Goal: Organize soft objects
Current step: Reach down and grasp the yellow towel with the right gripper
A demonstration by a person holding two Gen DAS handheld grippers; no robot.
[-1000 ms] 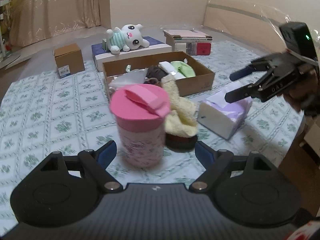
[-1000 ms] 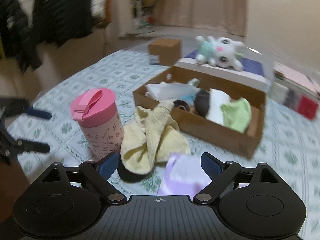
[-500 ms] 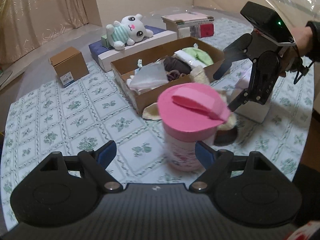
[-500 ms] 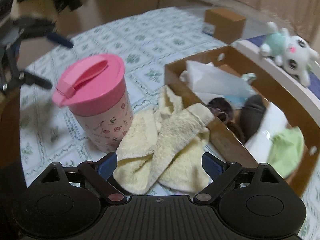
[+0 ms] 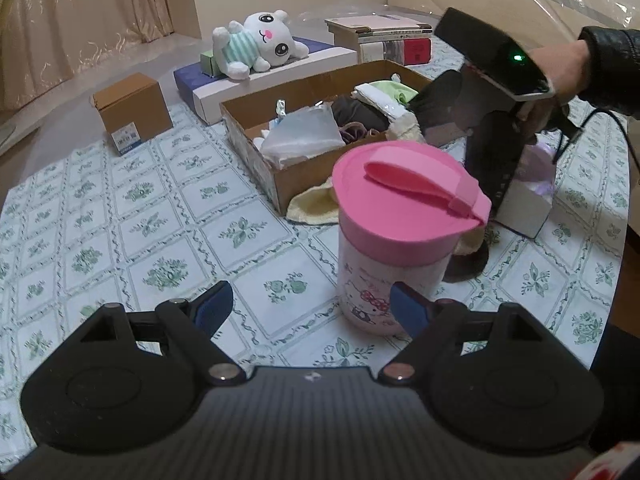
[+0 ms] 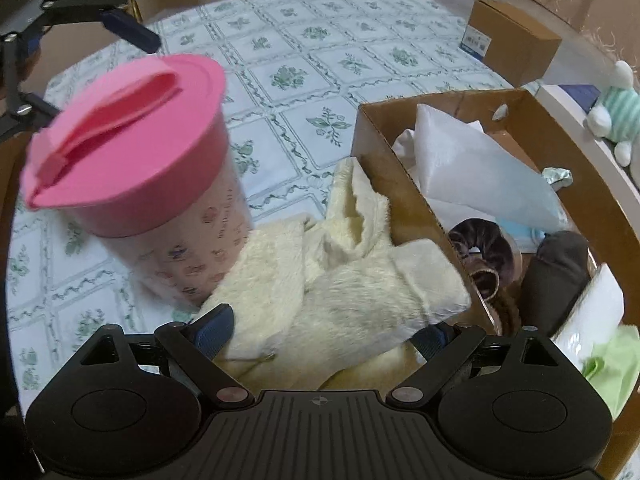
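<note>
A fluffy cream towel [image 6: 340, 296] lies on the table against the near wall of a cardboard box [image 6: 404, 196], draped partly over its corner. My right gripper [image 6: 324, 332] is open, low over the towel, with one finger on each side of it. The box holds white cloth [image 6: 472, 168], a dark scrunchie [image 6: 480, 244] and a green cloth [image 6: 608, 364]. In the left wrist view the towel [image 5: 312, 208] peeks out behind a pink-lidded cup [image 5: 404, 236]. My left gripper [image 5: 308, 312] is open and empty, just in front of the cup.
A white plush toy [image 5: 256, 44] lies on a flat box behind the cardboard box [image 5: 304, 176]. A small brown carton [image 5: 132, 112] stands at the back left, books [image 5: 384, 36] at the back right. A tissue box [image 5: 528, 200] sits right of the cup.
My right gripper has moved down and closer, so the towel now lies between its fingers. My left gripper has shifted left, so the cup now sits toward the right.
</note>
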